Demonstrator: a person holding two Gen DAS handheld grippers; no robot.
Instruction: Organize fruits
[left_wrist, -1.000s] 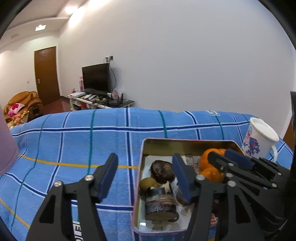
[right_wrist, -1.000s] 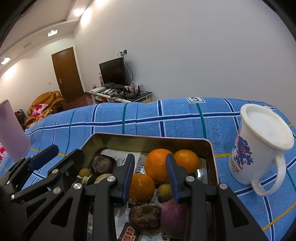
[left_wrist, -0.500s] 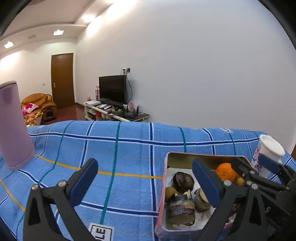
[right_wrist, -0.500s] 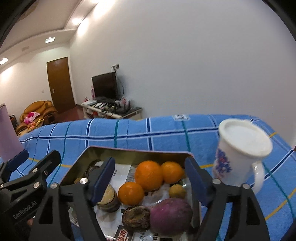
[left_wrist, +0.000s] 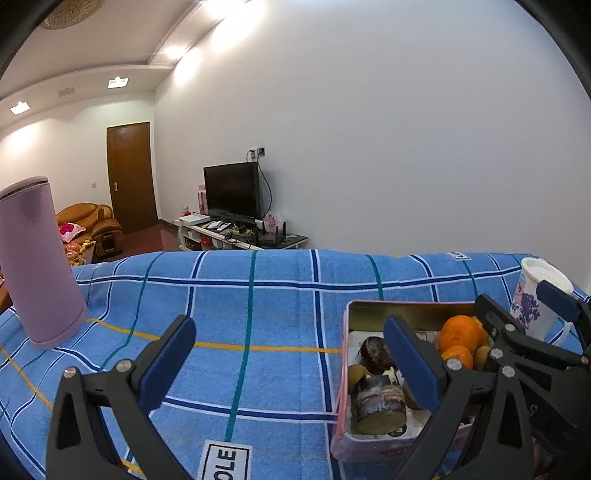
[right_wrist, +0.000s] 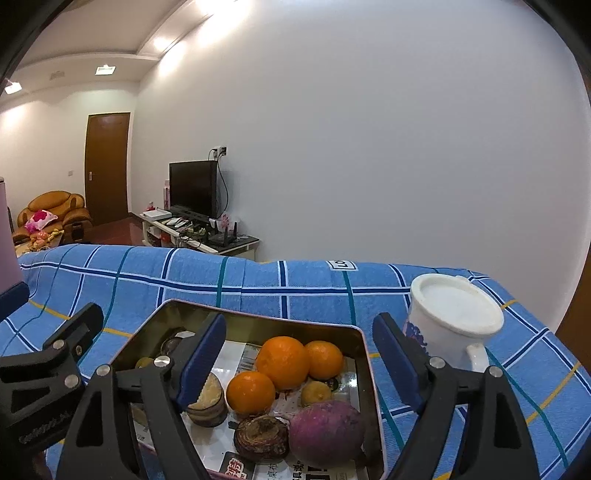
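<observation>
An open metal tin (right_wrist: 258, 325) on the blue checked cloth holds three oranges (right_wrist: 282, 360), a purple root-like fruit (right_wrist: 327, 432), a dark brown fruit (right_wrist: 261, 437), a small yellow one (right_wrist: 316, 393) and a cut brown chunk (right_wrist: 207, 400). My right gripper (right_wrist: 299, 332) hovers over the tin's near side. Its jaws are opening and the pads press on nothing. My left gripper (left_wrist: 288, 343) stands wide open over bare cloth left of the tin (left_wrist: 406, 304), its right finger in front of the tin's left end. It holds nothing.
A white mug (right_wrist: 452, 317) with a blue print stands just right of the tin. A tall purple tumbler (left_wrist: 37, 266) stands at the cloth's far left. Behind the table's far edge are a TV stand, a door and an armchair.
Both grippers have opened wide from a narrower gap. Both have drawn back from the tin and tilted up, so more of the cloth and room shows.
</observation>
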